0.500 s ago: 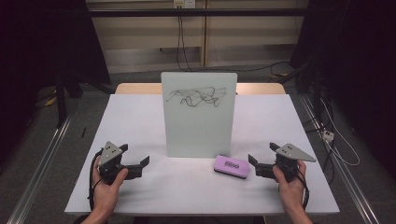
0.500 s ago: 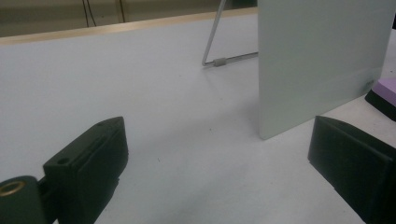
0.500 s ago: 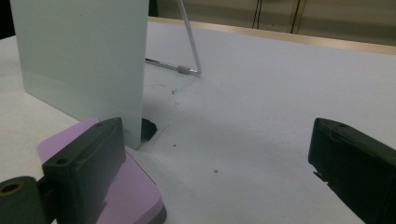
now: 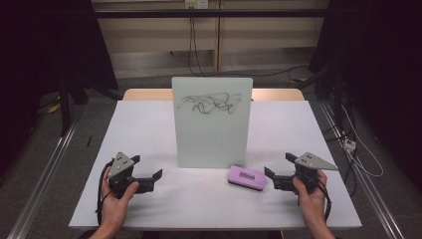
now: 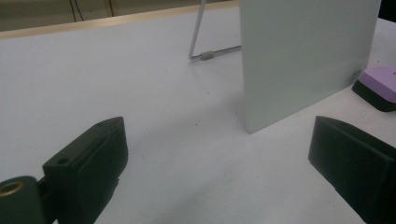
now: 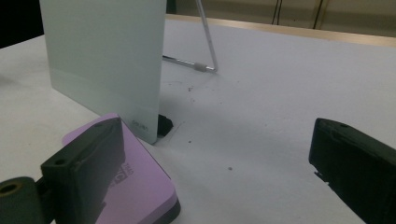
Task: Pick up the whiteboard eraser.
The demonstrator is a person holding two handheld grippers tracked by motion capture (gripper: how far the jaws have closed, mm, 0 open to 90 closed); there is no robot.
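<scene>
- Purple eraser (image 4: 247, 178): lies flat on the white table (image 4: 149, 124), just in front of the lower right corner of the upright board. Its top is lilac with a dark printed label; its base is dark. In the right gripper view the eraser (image 6: 140, 186) sits partly behind one black jaw, close to the board's bottom edge.
- Whiteboard (image 4: 211, 122): stands upright near the table's middle, propped from behind on a thin metal stand (image 6: 205, 42). A black scribble (image 4: 209, 103) runs across its upper part; the rest of the face is bare. Its lower edge rests on the table.
- Right gripper (image 4: 272, 177): held in the person's right hand (image 4: 311, 196) just to the right of the eraser, near it but apart. Jaws spread wide, nothing between the pads; the eraser is beside one jaw, not pinched.
- Left gripper (image 4: 154, 178): held in the person's left hand (image 4: 115, 199) at the table's front left, well apart from the eraser. Jaws likewise spread wide with bare table surface between them. The board's near corner stands ahead of it.
- Containers: none observed on the table.
- Surroundings: a cable (image 4: 102, 191) trails from the left gripper; dark floor and cabling lie beyond the table.
</scene>
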